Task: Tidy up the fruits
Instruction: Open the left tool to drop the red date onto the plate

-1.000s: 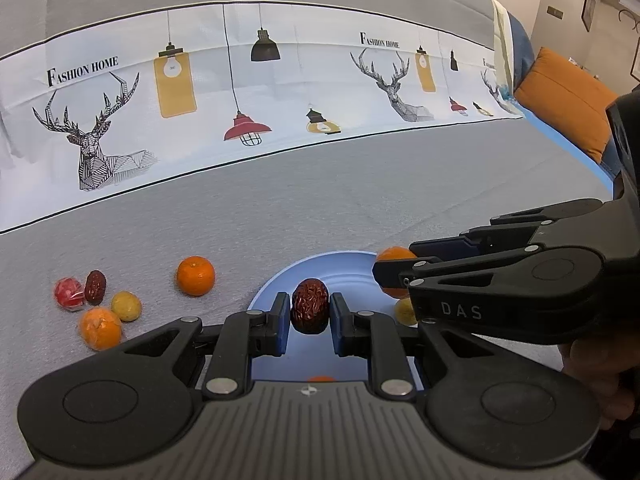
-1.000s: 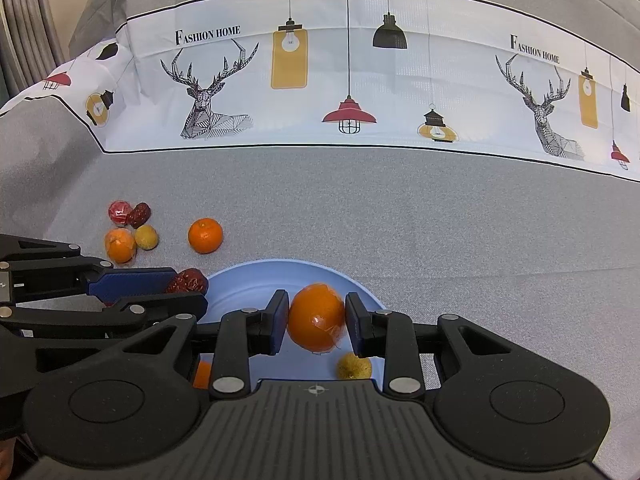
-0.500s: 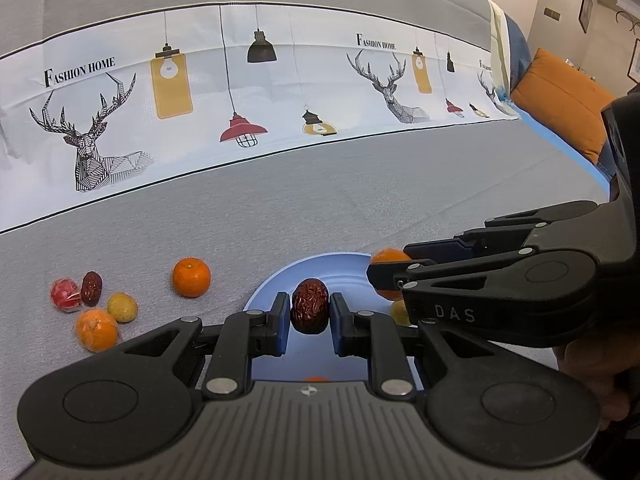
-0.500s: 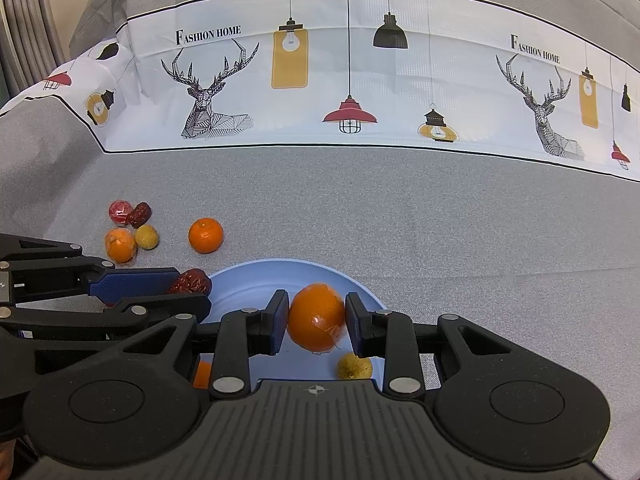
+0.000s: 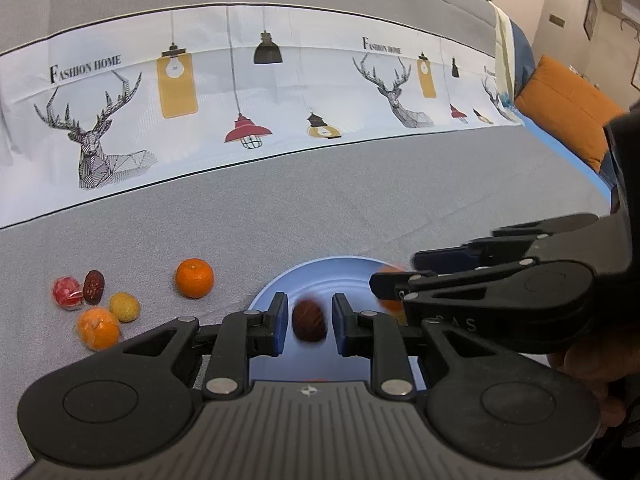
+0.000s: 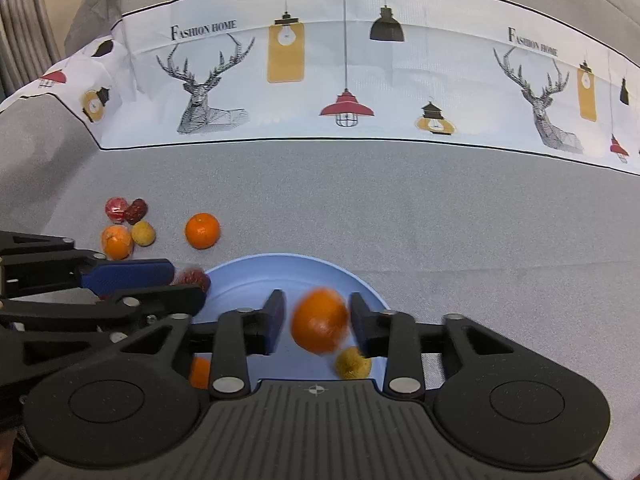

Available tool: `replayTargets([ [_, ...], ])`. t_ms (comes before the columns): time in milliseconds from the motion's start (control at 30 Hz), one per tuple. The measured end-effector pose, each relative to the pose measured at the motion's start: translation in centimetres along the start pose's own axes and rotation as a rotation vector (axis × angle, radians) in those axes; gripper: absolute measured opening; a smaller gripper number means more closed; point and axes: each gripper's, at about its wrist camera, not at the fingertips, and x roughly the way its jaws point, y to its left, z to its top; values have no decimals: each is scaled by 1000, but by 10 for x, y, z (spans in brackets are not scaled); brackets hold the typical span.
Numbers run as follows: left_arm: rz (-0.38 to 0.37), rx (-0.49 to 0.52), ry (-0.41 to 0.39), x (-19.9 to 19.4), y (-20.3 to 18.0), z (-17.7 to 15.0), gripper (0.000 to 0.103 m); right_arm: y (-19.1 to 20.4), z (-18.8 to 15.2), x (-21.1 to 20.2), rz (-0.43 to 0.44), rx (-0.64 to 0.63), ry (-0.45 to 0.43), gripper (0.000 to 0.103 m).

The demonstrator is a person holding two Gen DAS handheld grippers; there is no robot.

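Over the blue plate (image 5: 344,268) my left gripper (image 5: 308,320) has its jaws opening. A dark red date (image 5: 309,321) sits blurred between the pads, with a gap on each side. My right gripper (image 6: 318,316) is also opening above the plate (image 6: 248,280). A blurred orange mandarin (image 6: 320,325) lies between its pads and is clear of both. A yellow fruit (image 6: 353,363) and another orange (image 6: 200,372) lie in the plate. The two grippers stand side by side, close together.
On the grey cloth left of the plate lie a loose mandarin (image 5: 194,278) and a cluster: a red wrapped ball (image 5: 66,291), a date (image 5: 94,287), a yellow fruit (image 5: 124,307) and an orange (image 5: 98,328). An orange cushion (image 5: 568,108) sits at the far right.
Both grippers have parted their jaws. The date and the mandarin, gripped before, are now loose, blurred and slightly lower between the pads. Neither hand has moved.
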Motion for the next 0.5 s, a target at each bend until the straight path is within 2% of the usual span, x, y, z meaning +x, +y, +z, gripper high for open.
replayTargets([
  [167,2,-28,-2,-1,4,2,26,-3,1,0,-8,13,-6,53],
  [500,42,-77,-18,-4,15,4,26,-3,1,-1,-15,17,-11,53],
])
